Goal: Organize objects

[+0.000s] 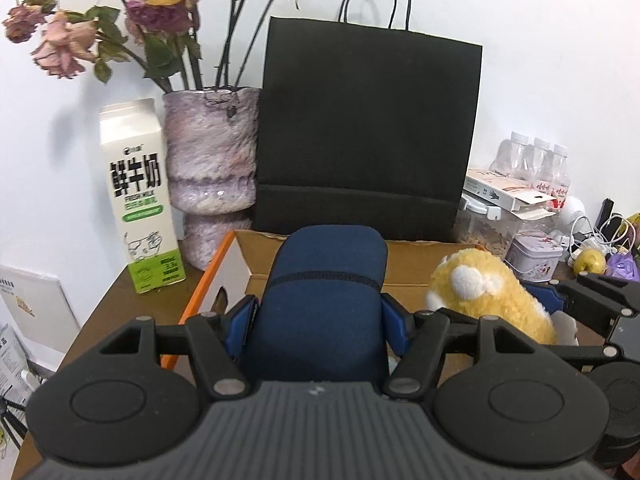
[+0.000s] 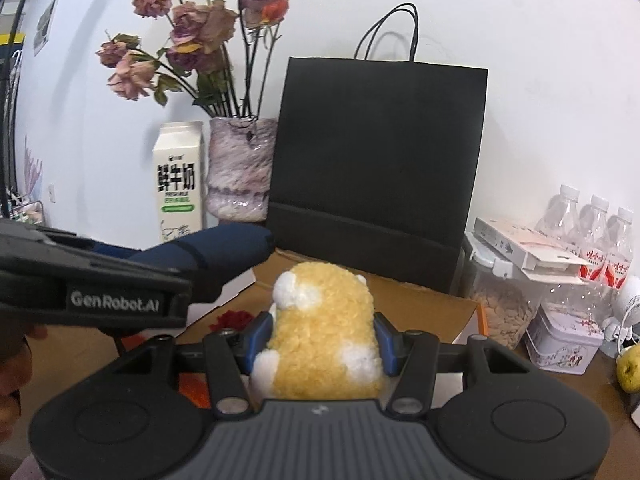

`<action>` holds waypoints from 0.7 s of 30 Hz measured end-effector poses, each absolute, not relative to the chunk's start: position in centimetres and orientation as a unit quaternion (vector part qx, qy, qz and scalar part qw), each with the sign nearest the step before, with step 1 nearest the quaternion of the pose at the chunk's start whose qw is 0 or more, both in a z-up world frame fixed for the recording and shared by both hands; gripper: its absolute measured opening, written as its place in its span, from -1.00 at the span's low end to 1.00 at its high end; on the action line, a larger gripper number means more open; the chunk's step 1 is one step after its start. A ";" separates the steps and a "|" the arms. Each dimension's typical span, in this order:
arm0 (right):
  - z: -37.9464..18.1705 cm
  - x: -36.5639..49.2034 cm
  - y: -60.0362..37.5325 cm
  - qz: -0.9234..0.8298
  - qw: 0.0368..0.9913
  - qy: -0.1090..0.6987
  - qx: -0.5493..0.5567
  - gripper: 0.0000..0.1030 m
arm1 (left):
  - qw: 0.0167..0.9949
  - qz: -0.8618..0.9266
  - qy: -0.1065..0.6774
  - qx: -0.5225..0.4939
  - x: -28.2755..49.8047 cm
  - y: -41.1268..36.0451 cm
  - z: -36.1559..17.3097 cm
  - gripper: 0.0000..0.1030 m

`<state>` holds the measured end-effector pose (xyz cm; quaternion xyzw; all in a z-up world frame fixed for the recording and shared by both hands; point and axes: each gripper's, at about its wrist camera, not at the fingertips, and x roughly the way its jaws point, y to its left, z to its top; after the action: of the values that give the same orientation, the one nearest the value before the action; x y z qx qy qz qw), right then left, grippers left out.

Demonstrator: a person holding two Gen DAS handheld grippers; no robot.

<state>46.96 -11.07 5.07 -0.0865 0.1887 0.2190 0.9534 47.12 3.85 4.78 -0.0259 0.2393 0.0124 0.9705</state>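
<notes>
Both grippers are carrying something toward the cardboard box [image 1: 404,264] on the brown table [image 1: 132,312]. Left gripper [image 1: 318,320] has its blue pads pressed on the sides of a dark blue pouch [image 1: 324,288], so its jaws are partly closed around it. Right gripper [image 2: 322,342] squeezes a fluffy yellow toy [image 2: 324,320] with white spots, and its jaws are closer together. The pouch is long, and it points straight ahead, away from the hand, toward the black paper bag [image 1: 368,132]. Its far end hangs over the near edge of the box, while the toy sits just to the right of it. The open box lies in front of and below both grippers, so the next move is probably to go forward a little and down. The left gripper looks a bit nearer to the box. In the right wrist view the left gripper [image 2: 208,264] covers the left part of the box. Something red [image 2: 232,318] lies in the box, but it is too blurry to name. The bottom of the box is mostly hidden by the pouch and the toy, so it is hard to tell how much room is left. A milk carton [image 1: 138,196] and a vase [image 1: 212,164] of dried flowers stand behind the box on the left.
</notes>
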 end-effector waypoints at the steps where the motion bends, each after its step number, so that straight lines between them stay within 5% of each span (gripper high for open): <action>1: 5.1 47.3 -11.0 0.218 0.954 0.188 -0.087 0.01 | 0.971 0.014 0.239 -0.023 47.6 3.7 4.7 0.27; 21: 3.0 52.3 -10.8 0.189 0.951 0.229 -0.086 0.01 | 0.958 0.047 0.280 -0.026 54.1 5.2 2.0 0.27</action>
<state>52.29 -10.85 3.04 -0.0856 0.2287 0.1892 0.9511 54.09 5.20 2.05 -0.0259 0.2804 0.0465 0.9584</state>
